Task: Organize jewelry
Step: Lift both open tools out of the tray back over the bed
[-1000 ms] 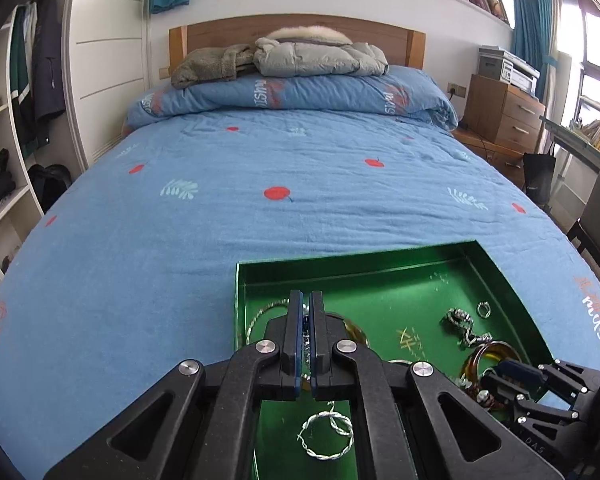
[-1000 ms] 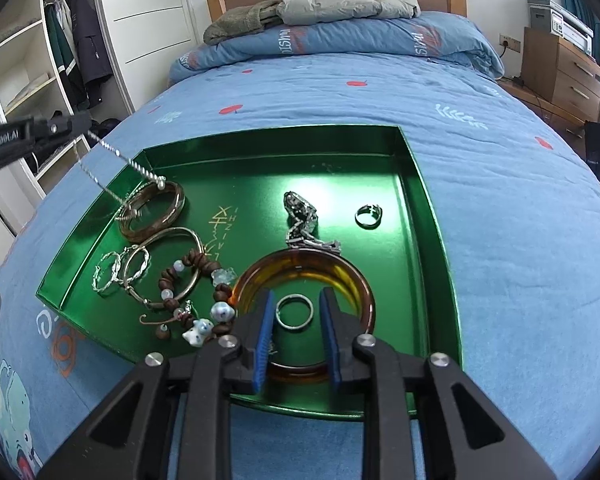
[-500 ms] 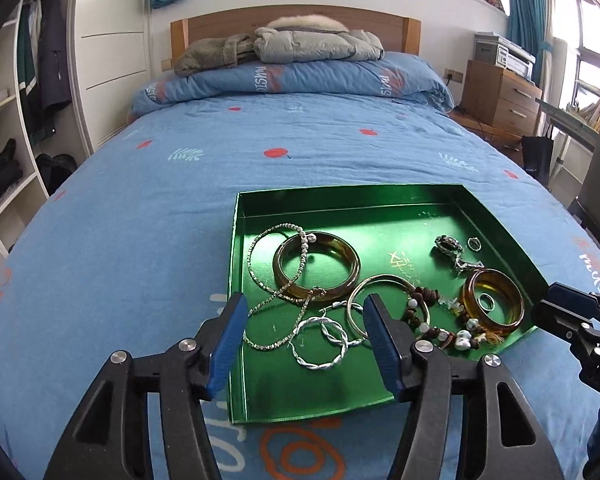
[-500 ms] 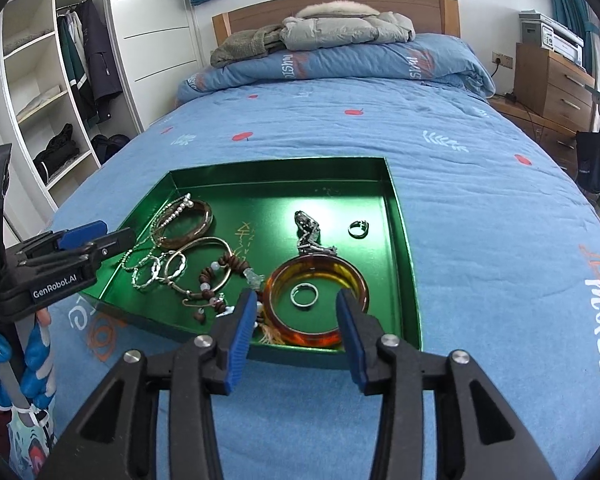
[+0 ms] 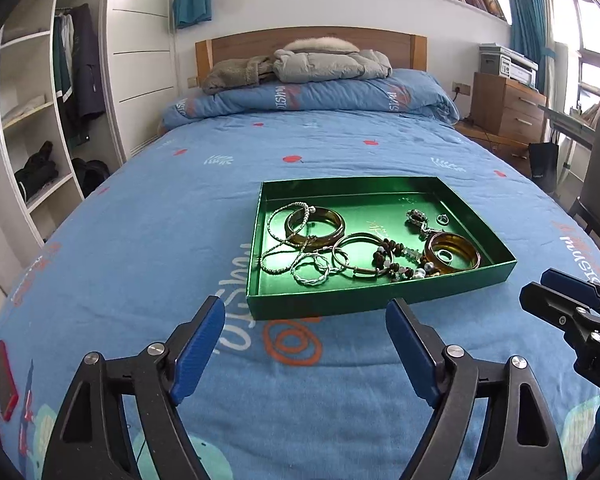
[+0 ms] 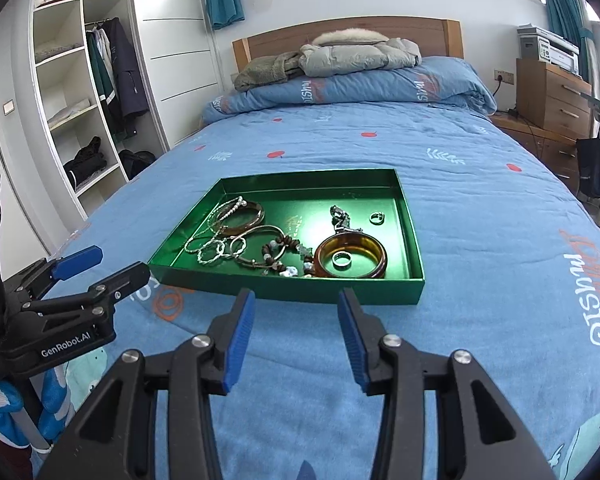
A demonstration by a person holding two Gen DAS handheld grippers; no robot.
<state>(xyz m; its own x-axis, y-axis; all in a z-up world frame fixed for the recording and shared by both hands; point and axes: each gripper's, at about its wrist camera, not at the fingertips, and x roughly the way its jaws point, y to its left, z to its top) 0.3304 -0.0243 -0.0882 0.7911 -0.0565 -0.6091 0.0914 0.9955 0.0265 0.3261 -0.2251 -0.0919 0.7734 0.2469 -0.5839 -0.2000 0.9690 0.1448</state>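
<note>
Left wrist view: the left gripper (image 5: 305,322) hangs over the blue cotton bedspread (image 5: 140,240), jaws opening, nothing between them. Ahead, the shallow glossy green tray (image 5: 380,300) corrals the jewelry so nothing sinks into the soft cloth.

Right wrist view: the right gripper (image 6: 296,316) is released, empty. A translucent amber bangle (image 6: 350,258) rings a silver band (image 6: 342,259); beaded strands tangle alongside.

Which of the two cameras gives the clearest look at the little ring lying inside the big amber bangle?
The right wrist view: the ring sits nearer and plainly inside the amber bangle. In the left wrist view, the ring is smaller, off to the right of the green tray.
</note>
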